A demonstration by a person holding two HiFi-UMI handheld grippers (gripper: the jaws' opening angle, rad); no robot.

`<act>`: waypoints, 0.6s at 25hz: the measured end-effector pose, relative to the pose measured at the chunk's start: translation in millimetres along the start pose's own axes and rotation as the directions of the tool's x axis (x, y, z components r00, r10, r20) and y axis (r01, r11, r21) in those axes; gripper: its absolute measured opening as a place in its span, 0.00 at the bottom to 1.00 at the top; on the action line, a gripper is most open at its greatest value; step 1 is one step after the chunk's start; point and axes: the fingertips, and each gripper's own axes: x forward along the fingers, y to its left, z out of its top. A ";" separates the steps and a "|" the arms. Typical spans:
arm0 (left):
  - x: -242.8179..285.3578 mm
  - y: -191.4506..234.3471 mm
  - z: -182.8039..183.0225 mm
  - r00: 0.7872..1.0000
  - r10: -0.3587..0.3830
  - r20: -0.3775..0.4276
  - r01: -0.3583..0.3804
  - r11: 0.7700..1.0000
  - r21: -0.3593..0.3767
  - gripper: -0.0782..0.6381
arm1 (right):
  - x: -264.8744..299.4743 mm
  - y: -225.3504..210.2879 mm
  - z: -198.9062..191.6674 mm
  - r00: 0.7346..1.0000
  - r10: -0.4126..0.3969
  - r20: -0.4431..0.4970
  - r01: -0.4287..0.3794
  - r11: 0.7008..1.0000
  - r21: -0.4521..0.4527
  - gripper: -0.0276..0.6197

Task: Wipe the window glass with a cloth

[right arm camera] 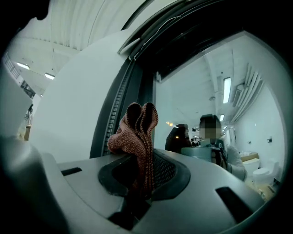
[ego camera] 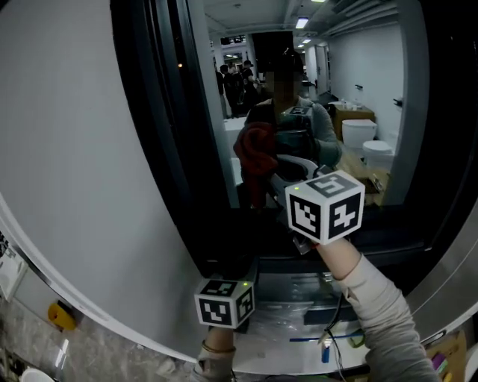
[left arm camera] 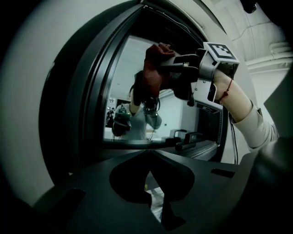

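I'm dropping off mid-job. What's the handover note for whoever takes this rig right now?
Right claw: shut on the reddish cloth and raised to the left part of the window glass. Whether the cloth touches the glass is not certain.
Left claw: shut and empty, held low beneath the window's lower edge.
Done: the cloth is gripped and up at the pane. How much has been wiped can't be judged.
Left: wipe across the glass, probably rightward and upward from here.

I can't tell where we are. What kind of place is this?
Probably a big indoor workroom: the dark-framed window glass shows ceiling lights, a group of people and white fixtures.
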 end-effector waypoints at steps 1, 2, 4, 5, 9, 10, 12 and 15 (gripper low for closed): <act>-2.8 4.9 -0.4 1.000 0.012 0.000 -0.012 1.000 -0.003 0.12 | 6.8 4.8 -5.4 1.000 0.011 -0.010 -0.011 1.000 0.005 0.12; -5.6 8.6 -0.7 1.000 0.021 -0.001 -0.021 1.000 -0.005 0.12 | 12.5 8.5 -11.0 1.000 0.019 -0.021 -0.019 1.000 0.014 0.12; -11.0 14.0 -1.4 0.999 0.039 -0.003 -0.039 0.999 -0.009 0.12 | 21.4 13.0 -22.4 0.999 0.029 -0.042 -0.028 0.999 0.032 0.12; -13.7 16.4 -1.8 0.999 0.047 -0.003 -0.048 0.999 -0.011 0.12 | 25.4 14.2 -28.5 0.998 0.032 -0.055 -0.030 0.999 0.039 0.12; -20.9 23.7 -2.6 0.997 0.072 0.002 -0.072 0.997 -0.021 0.12 | 37.4 12.8 -48.5 0.995 0.024 -0.098 -0.019 0.999 0.044 0.12; -21.5 24.6 -2.5 0.997 0.075 0.002 -0.075 0.997 -0.022 0.12 | 39.2 11.0 -51.6 0.994 0.019 -0.105 -0.015 0.999 0.044 0.12; -21.3 25.7 -2.9 0.997 0.080 0.000 -0.080 0.997 -0.023 0.12 | 41.5 7.5 -55.8 0.994 0.014 -0.113 -0.009 0.999 0.046 0.12; -19.1 24.1 -3.6 0.997 0.081 -0.001 -0.081 0.996 -0.024 0.12 | 40.3 3.6 -58.7 0.993 0.013 -0.117 -0.008 0.999 0.044 0.12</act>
